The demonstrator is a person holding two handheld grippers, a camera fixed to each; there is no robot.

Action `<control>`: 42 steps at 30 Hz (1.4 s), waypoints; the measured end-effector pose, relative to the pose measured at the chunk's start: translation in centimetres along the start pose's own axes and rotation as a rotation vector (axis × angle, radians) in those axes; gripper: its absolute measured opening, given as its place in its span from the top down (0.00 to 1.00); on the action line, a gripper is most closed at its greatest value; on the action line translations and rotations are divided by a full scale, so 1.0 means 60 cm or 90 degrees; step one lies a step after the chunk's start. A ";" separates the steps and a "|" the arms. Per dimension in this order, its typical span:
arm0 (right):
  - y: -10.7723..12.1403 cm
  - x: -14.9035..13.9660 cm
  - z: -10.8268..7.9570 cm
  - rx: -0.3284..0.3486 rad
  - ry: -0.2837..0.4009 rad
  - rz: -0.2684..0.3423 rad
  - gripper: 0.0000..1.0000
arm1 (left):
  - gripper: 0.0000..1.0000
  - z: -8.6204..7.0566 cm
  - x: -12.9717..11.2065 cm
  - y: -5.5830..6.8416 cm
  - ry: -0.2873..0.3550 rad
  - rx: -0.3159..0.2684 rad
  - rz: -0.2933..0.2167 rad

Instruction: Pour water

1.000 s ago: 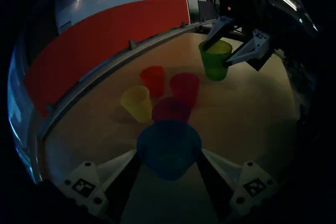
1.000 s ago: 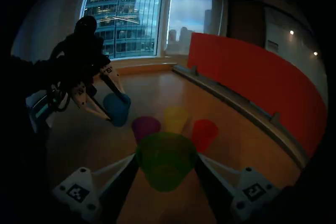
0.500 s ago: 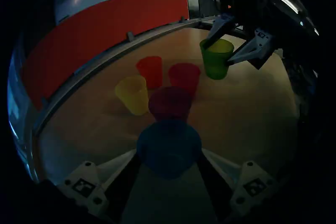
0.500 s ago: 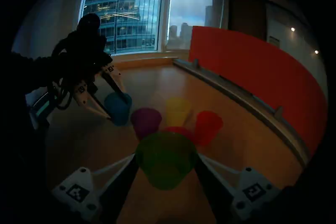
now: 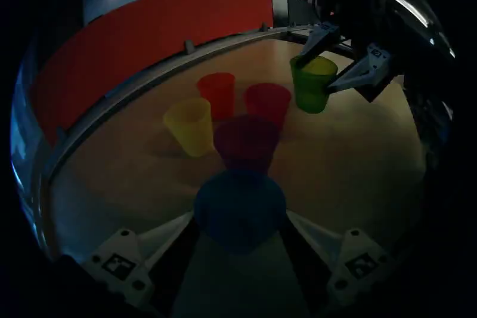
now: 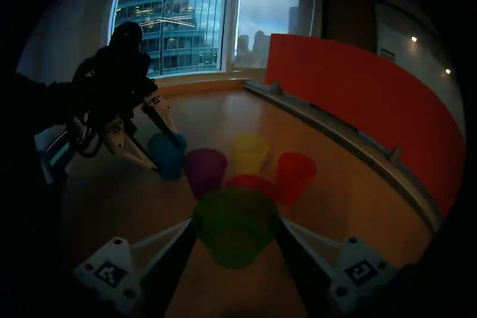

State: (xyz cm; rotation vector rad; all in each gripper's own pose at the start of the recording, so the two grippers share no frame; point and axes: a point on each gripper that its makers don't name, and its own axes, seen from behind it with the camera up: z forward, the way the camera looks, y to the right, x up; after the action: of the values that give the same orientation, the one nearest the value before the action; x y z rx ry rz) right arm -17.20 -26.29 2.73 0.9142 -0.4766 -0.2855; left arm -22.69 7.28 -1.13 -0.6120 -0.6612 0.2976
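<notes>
A dim wooden table [image 5: 358, 151] runs beside a red wall panel [image 5: 119, 37]. The left gripper [image 5: 240, 219] clamps a blue cup [image 5: 238, 195] between both fingers, and the right gripper [image 6: 235, 228] likewise pinches a green cup [image 6: 234, 213]. Between them stand a purple cup [image 5: 246, 139], its base hidden behind the blue one, a yellow cup [image 5: 189, 126], a red cup [image 5: 217, 92] and a crimson cup [image 5: 268, 102]. It is too dark to tell whether any cup holds water.

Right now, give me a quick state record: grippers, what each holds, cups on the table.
left gripper: shut on blue cup, upright
right gripper: shut on green cup, upright
standing cups: yellow cup, orange-red cup, red cup, purple cup, clustered between the grippers
surface: wooden table
water: too dark to tell
</notes>
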 end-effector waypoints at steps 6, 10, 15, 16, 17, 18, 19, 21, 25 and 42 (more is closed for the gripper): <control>0.002 -0.009 0.002 -0.003 -0.005 0.002 0.09 | 0.13 0.003 -0.004 0.000 0.002 0.001 -0.004; 0.001 -0.018 0.004 -0.006 -0.010 0.000 0.09 | 0.13 0.003 -0.010 -0.002 -0.002 0.001 -0.008; -0.003 -0.033 0.008 -0.006 -0.019 0.001 0.09 | 0.12 0.004 -0.025 -0.004 -0.014 0.002 -0.010; -0.003 -0.036 0.008 -0.006 -0.022 0.000 0.09 | 0.12 0.004 -0.027 -0.004 -0.016 0.002 -0.009; -0.002 -0.040 0.009 -0.007 -0.024 -0.001 0.09 | 0.12 0.004 -0.029 -0.004 -0.018 0.003 -0.007; -0.002 -0.043 0.010 -0.008 -0.027 -0.002 0.09 | 0.12 0.005 -0.031 -0.004 -0.020 0.003 -0.006; -0.002 -0.044 0.011 -0.009 -0.028 -0.002 0.09 | 0.12 0.005 -0.033 -0.003 -0.021 0.003 -0.005; -0.002 -0.048 0.012 -0.010 -0.029 -0.001 0.09 | 0.12 0.005 -0.036 -0.003 -0.025 0.004 -0.003; -0.002 -0.055 0.015 -0.010 -0.032 0.003 0.09 | 0.12 0.004 -0.041 -0.003 -0.032 0.004 -0.006; 0.001 -0.087 0.020 -0.018 -0.047 0.015 0.09 | 0.10 -0.014 -0.075 0.000 -0.055 0.010 -0.021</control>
State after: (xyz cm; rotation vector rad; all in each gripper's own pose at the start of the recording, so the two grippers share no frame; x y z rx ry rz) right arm -22.30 -24.82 1.99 0.8718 -0.5501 -0.3045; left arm -25.53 4.90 -3.83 -0.5755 -0.7508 0.2985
